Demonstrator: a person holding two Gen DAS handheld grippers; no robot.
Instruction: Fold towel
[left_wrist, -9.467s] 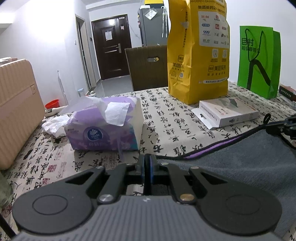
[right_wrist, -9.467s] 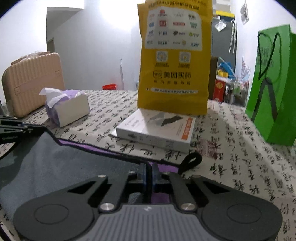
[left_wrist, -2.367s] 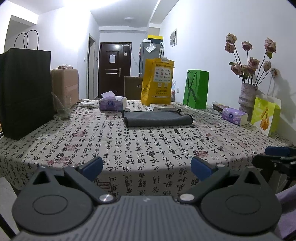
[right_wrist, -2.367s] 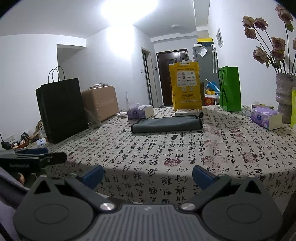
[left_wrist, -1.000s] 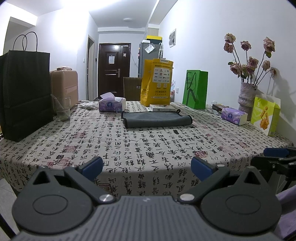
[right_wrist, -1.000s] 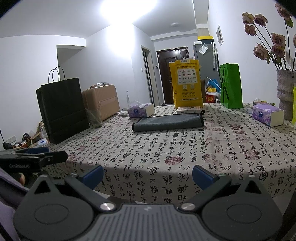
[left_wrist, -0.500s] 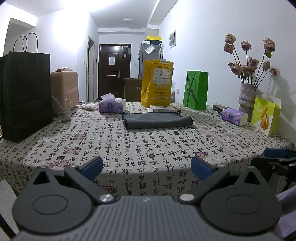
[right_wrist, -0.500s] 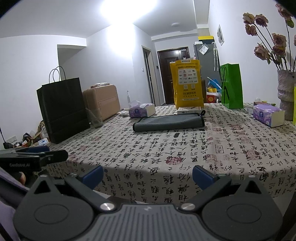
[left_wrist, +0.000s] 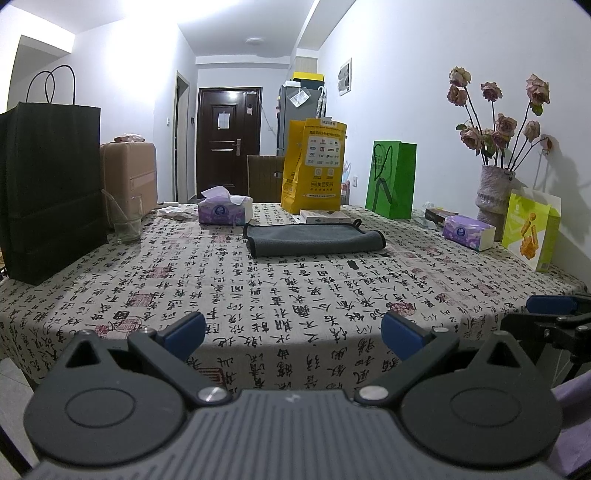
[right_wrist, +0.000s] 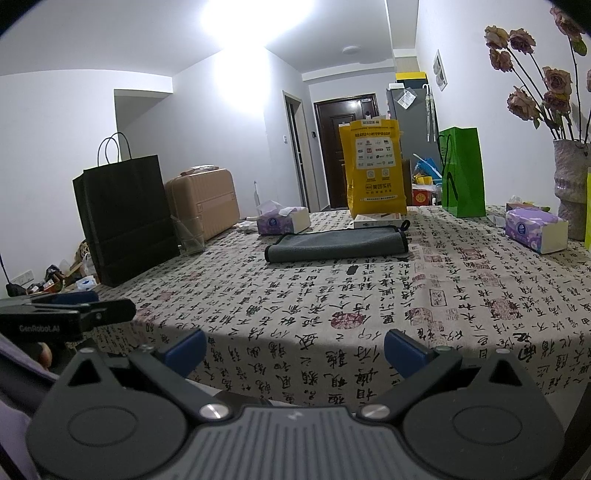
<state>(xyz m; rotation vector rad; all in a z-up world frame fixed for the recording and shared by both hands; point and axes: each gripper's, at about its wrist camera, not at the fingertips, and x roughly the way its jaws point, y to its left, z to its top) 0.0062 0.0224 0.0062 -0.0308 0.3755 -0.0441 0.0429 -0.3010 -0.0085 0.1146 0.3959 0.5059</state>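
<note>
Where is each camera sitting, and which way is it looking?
Left wrist view: sits on the left tongs, held off the near table edge, looking across the table at the folded towel; its open blue-tipped fingers show, with the right tongs beside it.
Right wrist view: sits on the right tongs, facing the same way; its open fingers show, with the left tongs beside it.
Both share the towel, yellow bag and green bag.

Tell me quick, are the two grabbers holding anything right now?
Left gripper: open, holding nothing.
Right gripper: open, holding nothing.
The gray towel lies folded on the table, far from both.
</note>
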